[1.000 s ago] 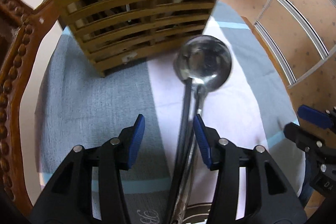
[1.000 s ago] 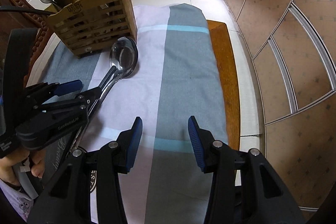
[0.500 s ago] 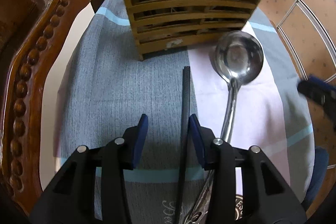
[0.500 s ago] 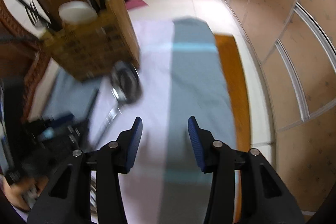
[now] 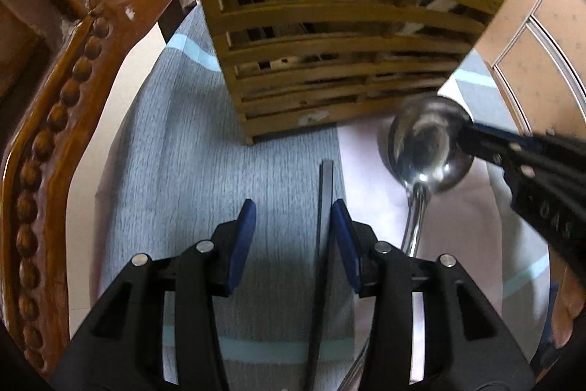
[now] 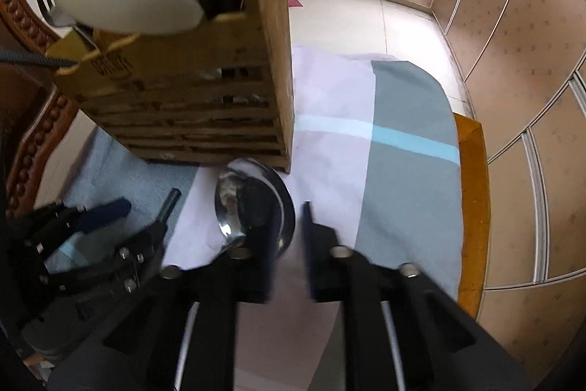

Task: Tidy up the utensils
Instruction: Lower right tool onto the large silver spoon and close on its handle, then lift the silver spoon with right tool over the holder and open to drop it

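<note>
1. Nearest in the left wrist view, the left gripper [image 5: 289, 240] stands wide, its jaws well apart. A black chopstick [image 5: 324, 207] lies on the striped tablecloth [image 5: 175, 178] just inside the right-hand finger [image 5: 342, 237]; whether it touches the pad I cannot tell. Nothing is clamped.

2. The chopstick looks thin, stiff and light, with flat sides. It should pinch well across those sides, near the middle of its visible length. It would likely roll or skate on the cloth if nudged by one finger alone.

3. Beside it, to the right, the steel ladle [image 5: 426, 147] lies bowl up, its handle running back toward the camera.

4. The right gripper [image 6: 285, 233] sits over the ladle bowl [image 6: 256, 200], one finger across the bowl and the other past its rim. The jaws are parted and hold nothing (the view is blurred, so contact is unclear).

5. The ladle is probably heavier, rigid and slick. The rounded bowl offers poor purchase, so the flat handle just behind the bowl seems the safer hold.

6. Farthest, the slatted bamboo holder [image 5: 340, 61] stands upright against the ladle bowl, already holding dark utensils and a white spoon [image 6: 126, 2].
</note>
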Demonstrator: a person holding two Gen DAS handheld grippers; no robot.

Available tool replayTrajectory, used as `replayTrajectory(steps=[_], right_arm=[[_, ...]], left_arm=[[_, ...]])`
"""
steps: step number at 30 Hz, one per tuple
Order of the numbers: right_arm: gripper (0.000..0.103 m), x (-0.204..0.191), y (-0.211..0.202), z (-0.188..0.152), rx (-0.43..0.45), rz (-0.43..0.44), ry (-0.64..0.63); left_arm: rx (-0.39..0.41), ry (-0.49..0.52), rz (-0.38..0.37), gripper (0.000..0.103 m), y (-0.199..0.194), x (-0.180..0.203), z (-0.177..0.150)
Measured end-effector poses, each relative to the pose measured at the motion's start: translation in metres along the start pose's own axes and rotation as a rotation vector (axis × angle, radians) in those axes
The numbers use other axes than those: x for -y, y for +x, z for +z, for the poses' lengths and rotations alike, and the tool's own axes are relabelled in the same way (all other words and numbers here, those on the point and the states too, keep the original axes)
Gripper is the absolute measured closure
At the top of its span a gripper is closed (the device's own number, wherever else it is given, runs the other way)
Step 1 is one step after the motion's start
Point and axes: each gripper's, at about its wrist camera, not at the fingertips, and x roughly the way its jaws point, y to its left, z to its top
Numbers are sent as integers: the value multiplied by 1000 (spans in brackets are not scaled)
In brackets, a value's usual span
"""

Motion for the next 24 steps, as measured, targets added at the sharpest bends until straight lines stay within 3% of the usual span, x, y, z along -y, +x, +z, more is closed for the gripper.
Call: replayTrajectory(steps=[3,5,7,11,16,22,24], right_arm=[[100,0,-5,-4,10,-11,-13],[100,1,-9,-7,19,-6,-12],[100,4,-15,-10,27,-9,-4],[100,8,-32,-23,31,-23,-3],[100,14,-50,-45,0,-76,-104],[100,11,-38,-52,-66,-79,-163],[98,11,-36,-50,-83,-64,-148]], left_arm=[[9,14,22,63,6,6,8],[16,30,34,87,9,23,16],[8,21,16,96,9,24,18],[-17,9,10,96,1,22,12],[-56,7,-62,96,-16,7,-15],[-79,-12,-61,96,-7,-3,-10],[-78,-10,-55,91,-13,9,-19]])
